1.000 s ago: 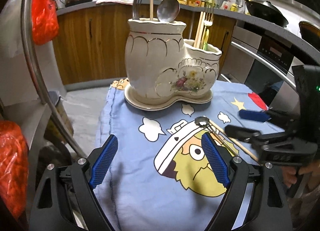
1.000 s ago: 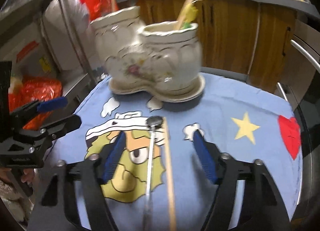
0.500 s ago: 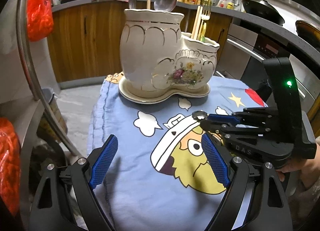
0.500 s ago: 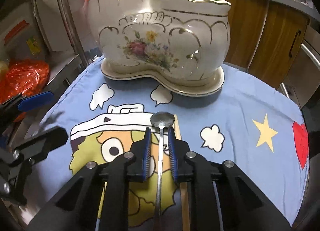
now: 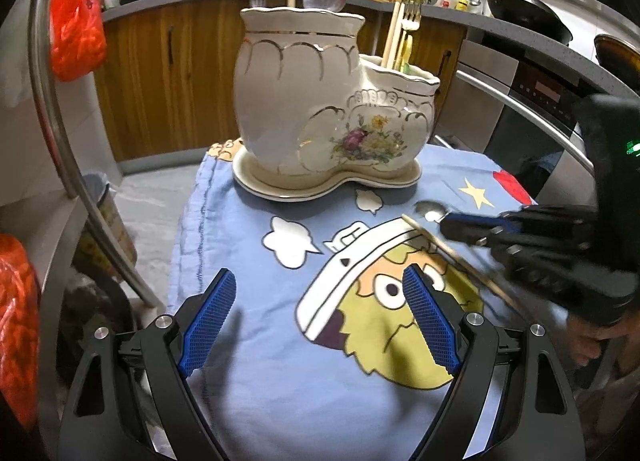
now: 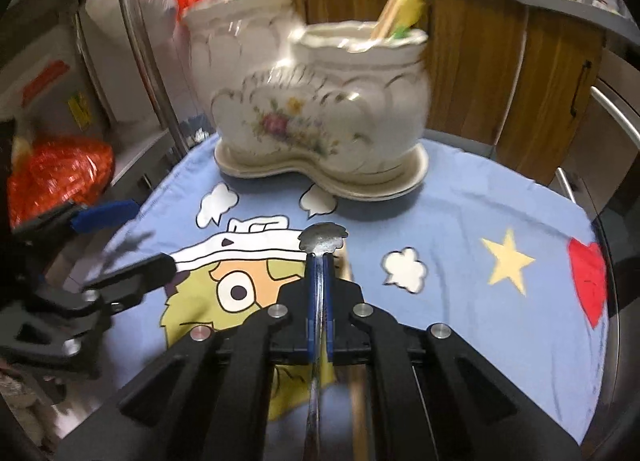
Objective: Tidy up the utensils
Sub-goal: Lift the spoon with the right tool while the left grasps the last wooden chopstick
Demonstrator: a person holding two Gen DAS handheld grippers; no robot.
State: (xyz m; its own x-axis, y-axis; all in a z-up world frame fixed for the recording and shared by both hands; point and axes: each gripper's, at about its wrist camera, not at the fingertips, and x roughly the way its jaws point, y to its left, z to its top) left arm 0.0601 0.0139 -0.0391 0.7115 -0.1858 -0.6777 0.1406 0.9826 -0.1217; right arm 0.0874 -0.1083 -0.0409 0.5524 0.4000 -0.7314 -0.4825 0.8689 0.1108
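A cream boot-shaped ceramic utensil holder (image 5: 332,113) (image 6: 320,101) stands on its saucer at the far side of the blue cartoon cloth (image 5: 280,341), with a ladle, forks and chopsticks sticking out of it. My right gripper (image 6: 318,261) (image 5: 448,223) is shut on the handle of a metal spoon (image 6: 323,238) (image 5: 429,210), just behind its bowl, which pokes out ahead of the pads. A wooden chopstick (image 5: 452,251) (image 6: 358,397) lies on the cloth beside the spoon. My left gripper (image 5: 318,325) hovers open over the near cloth, nothing between its blue pads.
Wooden cabinets (image 5: 168,73) and a counter with a cooker, bottles and a wok lie behind. A curved metal rail (image 5: 60,133) and red bags (image 5: 76,17) are at the left. An oven with a bar handle (image 5: 520,105) stands at the right.
My right gripper came forward over the spoon, shut on its handle, then drew back a little with it. The left gripper stayed open and almost still.
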